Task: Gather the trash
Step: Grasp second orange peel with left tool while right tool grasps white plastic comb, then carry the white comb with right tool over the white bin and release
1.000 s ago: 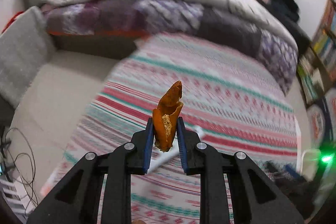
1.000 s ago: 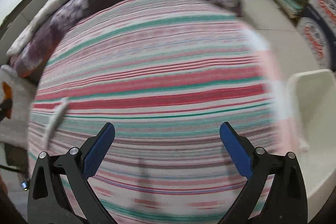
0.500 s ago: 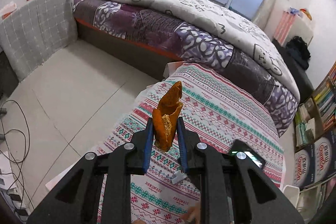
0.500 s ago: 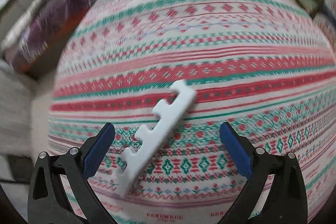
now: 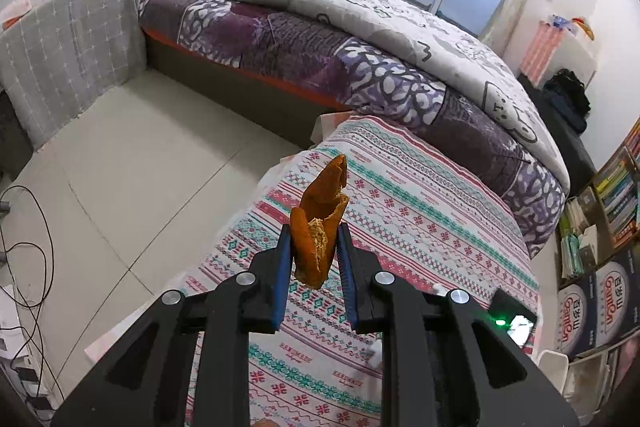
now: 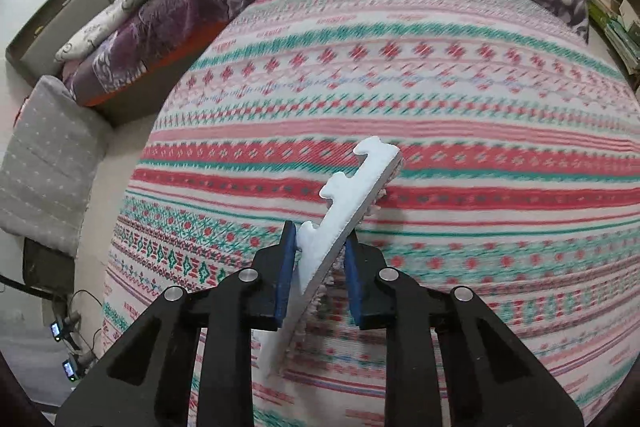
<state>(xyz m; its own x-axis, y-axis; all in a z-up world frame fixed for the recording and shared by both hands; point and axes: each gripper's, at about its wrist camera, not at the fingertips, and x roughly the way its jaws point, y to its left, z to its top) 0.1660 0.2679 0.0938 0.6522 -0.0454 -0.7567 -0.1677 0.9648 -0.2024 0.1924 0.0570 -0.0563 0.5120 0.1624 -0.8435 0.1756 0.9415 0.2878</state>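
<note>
My left gripper (image 5: 314,239) is shut on a curled piece of orange peel (image 5: 324,195), held up above the left edge of the striped patterned cloth (image 5: 420,211). In the right wrist view a white notched foam strip (image 6: 360,183) stands tilted on its edge over the same cloth (image 6: 440,67). My right gripper (image 6: 320,239) has its jaws closing on the strip's lower half, and both blue pads touch it. The strip's near end pokes out below the fingers.
A bed with a purple and grey quilt (image 5: 360,39) runs behind the cloth. Tiled floor (image 5: 132,155) with loose cables (image 5: 28,251) lies left. A grey cushion (image 5: 68,47) leans at far left. Bookshelves (image 5: 608,203) and a white bin (image 5: 554,363) are at right.
The right gripper moved over the cloth to the foam strip and went from wide open to closed around it; the strip tipped onto its edge. The left gripper swung left, still holding the peel.
</note>
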